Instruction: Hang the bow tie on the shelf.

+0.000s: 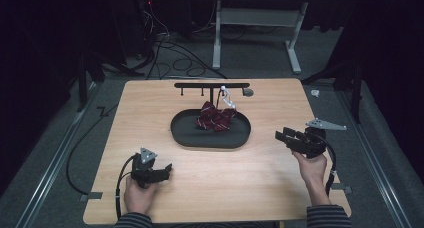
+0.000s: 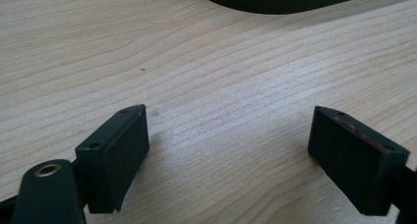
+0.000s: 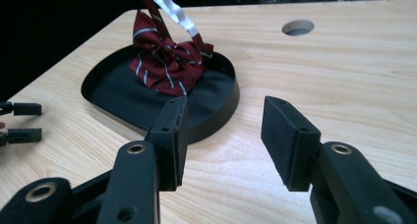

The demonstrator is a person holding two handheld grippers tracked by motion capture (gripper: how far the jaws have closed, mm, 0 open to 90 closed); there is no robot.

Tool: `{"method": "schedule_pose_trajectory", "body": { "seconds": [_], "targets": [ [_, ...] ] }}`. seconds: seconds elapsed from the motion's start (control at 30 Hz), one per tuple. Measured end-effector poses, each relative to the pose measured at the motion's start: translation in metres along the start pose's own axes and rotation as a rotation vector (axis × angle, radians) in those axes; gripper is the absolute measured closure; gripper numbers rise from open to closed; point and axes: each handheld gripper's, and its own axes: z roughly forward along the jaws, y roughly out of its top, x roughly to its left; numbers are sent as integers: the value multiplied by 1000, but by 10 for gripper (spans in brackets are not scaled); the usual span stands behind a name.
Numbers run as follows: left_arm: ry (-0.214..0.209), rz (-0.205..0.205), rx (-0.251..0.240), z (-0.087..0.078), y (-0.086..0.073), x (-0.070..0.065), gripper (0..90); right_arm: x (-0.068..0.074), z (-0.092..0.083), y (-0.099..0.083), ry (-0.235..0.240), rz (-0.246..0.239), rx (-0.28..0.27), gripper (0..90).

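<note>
On the wooden tabletop (image 1: pixel 150 113), both claws idle beside a tray holding a bow tie.

Going from the left: the left claw (image 1: pixel 166 171) rests low with its jaws wide apart and empty; at centre, a maroon striped bow tie (image 1: pixel 215 117) lies crumpled in the black oval tray (image 1: pixel 210 138), its white strap (image 1: pixel 227 99) looped up to the black hook rack (image 1: pixel 212 85); the right claw (image 1: pixel 285 135) also gapes open, holding nothing. Soft, light and floppy, the tie would likely handle best pinched at its central knot.
</note>
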Motion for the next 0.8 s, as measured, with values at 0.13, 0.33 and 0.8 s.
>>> {"method": "schedule_pose_trajectory", "body": {
  "seconds": [0.13,0.33,0.8],
  "targets": [
    [0,0,0,0,0,0,159,-2,0,-6,-4,12,7,547],
    [0,0,0,0,0,0,159,-4,1,-14,-6,21,8,546],
    [0,0,0,0,0,0,159,-4,8,-31,-13,32,26,543]
  ]
}}
